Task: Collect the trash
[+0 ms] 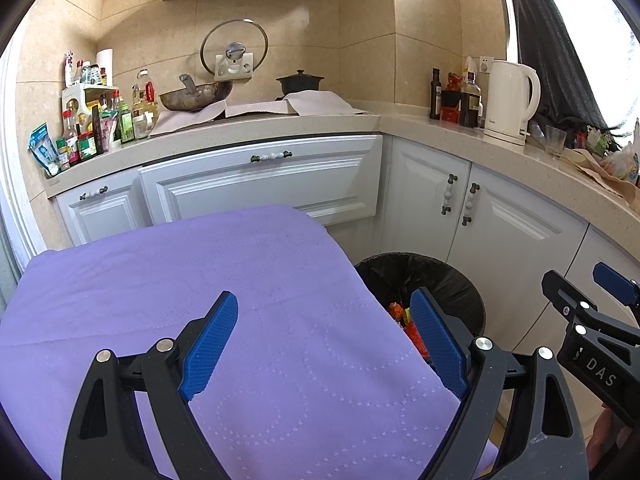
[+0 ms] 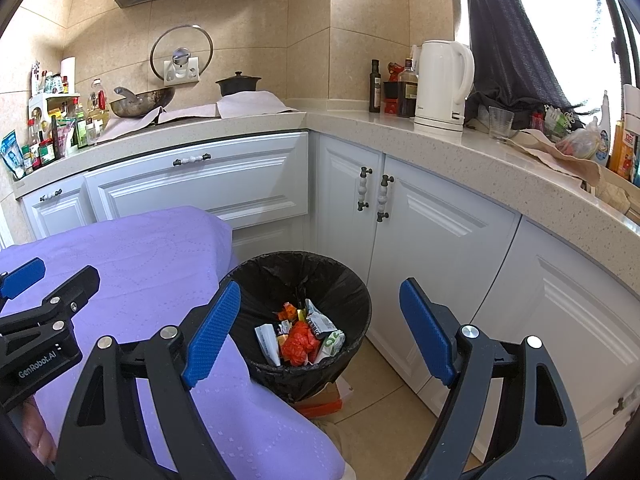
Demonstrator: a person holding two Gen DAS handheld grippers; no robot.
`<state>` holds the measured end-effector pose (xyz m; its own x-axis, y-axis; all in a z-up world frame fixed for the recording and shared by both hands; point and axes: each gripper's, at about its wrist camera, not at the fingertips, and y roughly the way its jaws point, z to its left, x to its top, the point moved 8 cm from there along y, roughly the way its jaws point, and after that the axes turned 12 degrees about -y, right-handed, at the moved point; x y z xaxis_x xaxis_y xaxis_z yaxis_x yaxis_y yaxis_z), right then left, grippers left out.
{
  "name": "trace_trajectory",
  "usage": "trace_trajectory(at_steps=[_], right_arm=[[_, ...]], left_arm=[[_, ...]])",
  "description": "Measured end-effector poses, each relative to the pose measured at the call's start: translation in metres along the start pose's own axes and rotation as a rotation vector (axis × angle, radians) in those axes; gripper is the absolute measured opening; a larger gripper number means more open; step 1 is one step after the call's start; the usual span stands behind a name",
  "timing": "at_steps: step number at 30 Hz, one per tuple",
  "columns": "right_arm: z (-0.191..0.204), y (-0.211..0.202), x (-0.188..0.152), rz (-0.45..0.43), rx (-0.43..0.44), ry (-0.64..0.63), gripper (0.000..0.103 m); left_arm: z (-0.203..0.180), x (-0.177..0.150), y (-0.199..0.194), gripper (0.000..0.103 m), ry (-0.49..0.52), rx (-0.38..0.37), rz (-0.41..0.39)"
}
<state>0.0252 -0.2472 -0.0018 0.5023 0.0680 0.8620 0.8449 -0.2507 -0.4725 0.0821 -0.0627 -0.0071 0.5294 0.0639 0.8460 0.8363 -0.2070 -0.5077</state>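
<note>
A black-lined trash bin (image 2: 352, 284) stands on the floor beside a table under a purple cloth (image 2: 132, 256). Inside the bin lie crumpled wrappers (image 2: 302, 334), orange, white and green. My right gripper (image 2: 320, 330) hovers open above the bin with nothing between its blue pads. My left gripper (image 1: 324, 340) is open over the purple cloth (image 1: 200, 280), also holding nothing. In the left wrist view the bin (image 1: 452, 280) shows past the cloth's right edge, and the right gripper (image 1: 600, 312) appears at the far right. The left gripper (image 2: 24, 296) shows at the left edge of the right wrist view.
White cabinets (image 2: 432, 232) wrap around the bin at the back and right. The counter (image 2: 440, 136) above carries a kettle (image 2: 442, 84), bottles, a glass (image 2: 500, 122) and bags. A wok (image 1: 196, 94), a black pot (image 1: 300, 82) and condiment jars sit at the stove.
</note>
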Motion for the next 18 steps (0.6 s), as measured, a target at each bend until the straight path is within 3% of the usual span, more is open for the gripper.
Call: trace_trajectory(at_steps=[9, 18], right_arm=[[0.0000, -0.0001, -0.0003, 0.003, -0.001, -0.002, 0.080], [0.0001, 0.0003, -0.0010, 0.006, 0.003, -0.002, 0.080]], left_arm=[[-0.0044, 0.0039, -0.0023, 0.085, 0.028, 0.000, -0.022], [-0.0062, 0.0000, 0.0038, 0.085, 0.021, -0.029, 0.012]])
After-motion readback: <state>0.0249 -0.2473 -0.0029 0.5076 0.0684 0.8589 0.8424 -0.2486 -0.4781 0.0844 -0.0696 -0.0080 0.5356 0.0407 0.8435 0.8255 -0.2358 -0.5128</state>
